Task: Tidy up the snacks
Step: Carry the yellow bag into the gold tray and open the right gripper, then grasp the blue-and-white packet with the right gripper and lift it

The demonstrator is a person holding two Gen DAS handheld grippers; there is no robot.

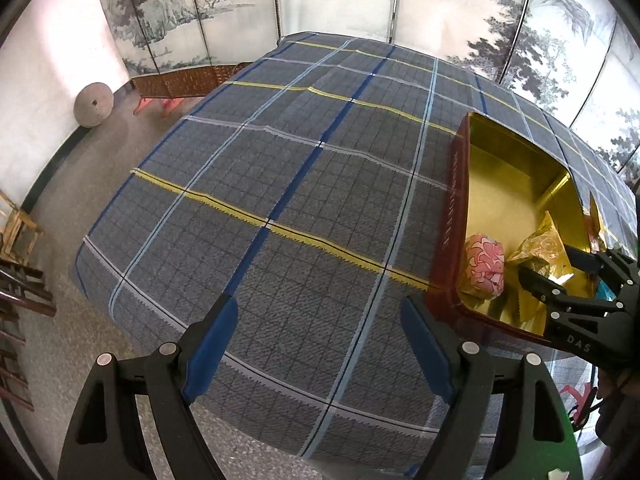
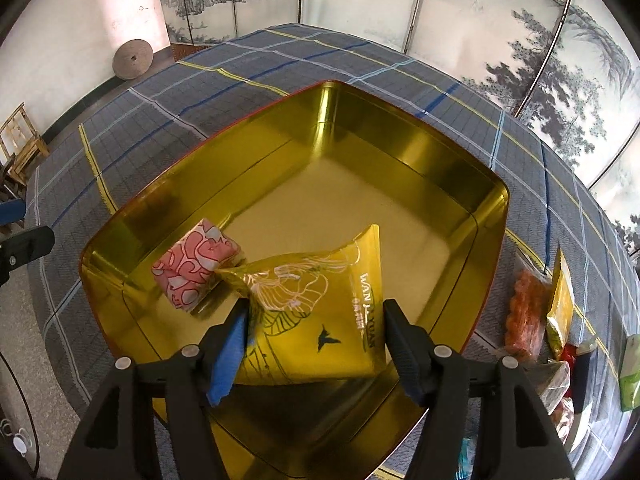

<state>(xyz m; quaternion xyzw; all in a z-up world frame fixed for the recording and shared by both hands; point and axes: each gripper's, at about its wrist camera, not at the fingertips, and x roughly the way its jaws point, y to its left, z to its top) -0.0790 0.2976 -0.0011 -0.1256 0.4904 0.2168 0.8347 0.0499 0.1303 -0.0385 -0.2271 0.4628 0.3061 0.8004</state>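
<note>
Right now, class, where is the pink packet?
The pink packet lies inside the gold tin, at its near left corner, touching the yellow packet.

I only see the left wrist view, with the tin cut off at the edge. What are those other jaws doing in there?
Observer: The right gripper has the gold packet between its jaws, both pads touching it, inside the tin.
Operator: Is anything left outside the tin?
Observer: Yes, a bag of orange snacks and a green packet lie on the cloth to the tin's right.
Operator: Does the gold packet touch anything else?
Observer: Its corner seems to meet the pink packet.
</note>
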